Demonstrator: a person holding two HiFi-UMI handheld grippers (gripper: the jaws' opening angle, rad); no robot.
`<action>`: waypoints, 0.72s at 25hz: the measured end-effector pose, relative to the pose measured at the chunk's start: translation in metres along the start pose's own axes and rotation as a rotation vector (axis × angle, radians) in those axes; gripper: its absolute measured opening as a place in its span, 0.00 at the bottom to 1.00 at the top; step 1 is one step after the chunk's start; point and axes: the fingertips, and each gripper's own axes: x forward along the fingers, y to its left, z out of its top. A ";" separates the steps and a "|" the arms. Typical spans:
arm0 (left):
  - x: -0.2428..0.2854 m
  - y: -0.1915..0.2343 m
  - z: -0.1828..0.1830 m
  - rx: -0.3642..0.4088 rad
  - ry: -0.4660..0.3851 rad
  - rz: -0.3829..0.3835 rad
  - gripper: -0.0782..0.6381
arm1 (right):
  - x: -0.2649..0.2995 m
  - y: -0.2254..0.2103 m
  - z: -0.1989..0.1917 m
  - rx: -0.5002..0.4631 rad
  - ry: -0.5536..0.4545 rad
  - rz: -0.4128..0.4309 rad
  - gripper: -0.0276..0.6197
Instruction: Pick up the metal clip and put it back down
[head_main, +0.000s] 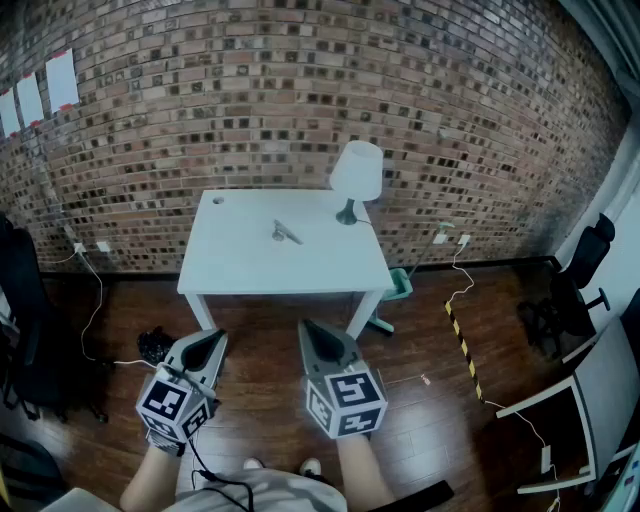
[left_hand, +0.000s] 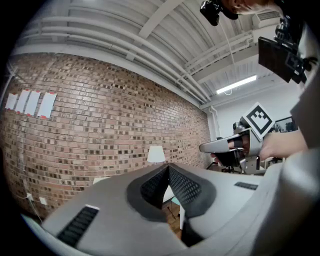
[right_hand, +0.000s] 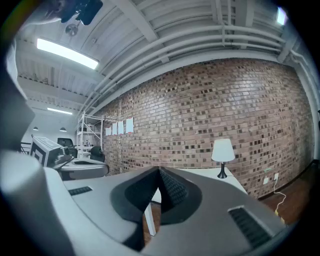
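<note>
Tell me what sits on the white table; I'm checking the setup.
The metal clip lies near the table's middle, a white lamp stands at the far right corner, a tiny unclear mark far left. No part is covered.

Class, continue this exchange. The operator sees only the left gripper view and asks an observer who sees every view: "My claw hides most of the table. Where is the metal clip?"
Observer: In the head view the metal clip lies on the white table, to the left of the lamp base.
Operator: Is either claw close to it?
Observer: No. The left claw and the right claw are both over the wooden floor, short of the table's near edge.
Operator: Is the right claw carrying anything?
Observer: No. The right gripper view shows its jaws together with nothing between them.
</note>
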 end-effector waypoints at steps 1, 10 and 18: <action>-0.003 0.004 -0.001 0.003 -0.001 -0.006 0.14 | 0.002 0.004 -0.001 0.002 0.000 -0.007 0.04; -0.024 0.035 -0.005 0.018 0.007 -0.048 0.14 | 0.015 0.028 0.000 0.013 -0.008 -0.067 0.04; -0.017 0.058 -0.020 -0.012 0.024 -0.056 0.14 | 0.030 0.030 -0.008 0.035 0.010 -0.100 0.04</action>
